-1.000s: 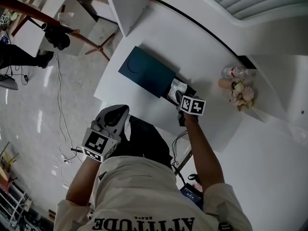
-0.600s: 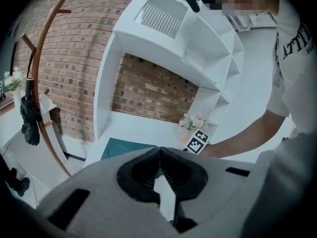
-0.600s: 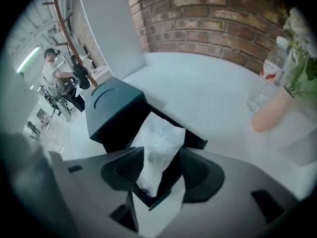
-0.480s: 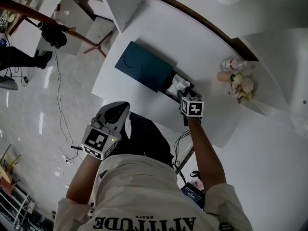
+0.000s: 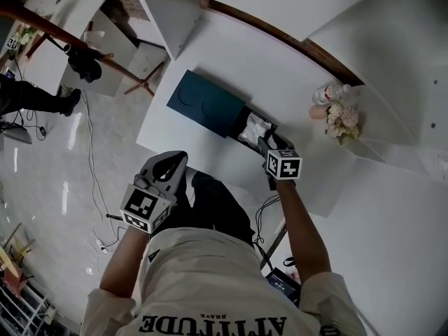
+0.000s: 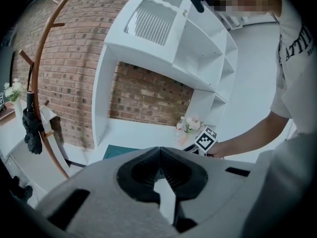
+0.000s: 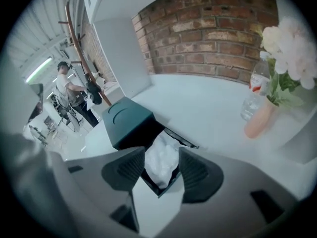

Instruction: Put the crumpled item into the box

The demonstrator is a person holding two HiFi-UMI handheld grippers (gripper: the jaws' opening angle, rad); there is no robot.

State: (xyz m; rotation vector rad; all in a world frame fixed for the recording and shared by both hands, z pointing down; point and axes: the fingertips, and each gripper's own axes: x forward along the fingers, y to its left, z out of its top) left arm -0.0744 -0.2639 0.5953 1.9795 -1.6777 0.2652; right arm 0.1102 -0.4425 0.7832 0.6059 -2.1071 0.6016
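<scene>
the crumpled item (image 5: 253,127), a white wad, is lying in the pulled-out tray at the near end of the dark teal box (image 5: 205,103), which is sitting on the white bench (image 5: 234,51). the wad is bulging up a little above the tray's rim.

the right gripper (image 7: 162,154) is hovering just at the tray's open end, pointing along the box. its jaws are standing well apart and gripping nothing. in the right gripper view the wad is showing in the gap between them, but it is resting in the tray beyond the tips, not pinched. the person's right arm is reaching out over the bench edge to hold it there.

the left gripper (image 6: 159,151) is being held back near the person's body, off the bench and well apart from the box. its jaws are pressed together at the tips, with nothing between them.

to the right of the box, near the back corner of the bench, a clear bottle (image 7: 252,90) is standing upright just beside a peach-coloured vase (image 7: 260,121) that is holding pale flowers (image 7: 288,48). a brick wall (image 7: 218,33) is running behind the bench. far off to the left, another person (image 7: 66,87) is standing beside a curved wooden stand.
</scene>
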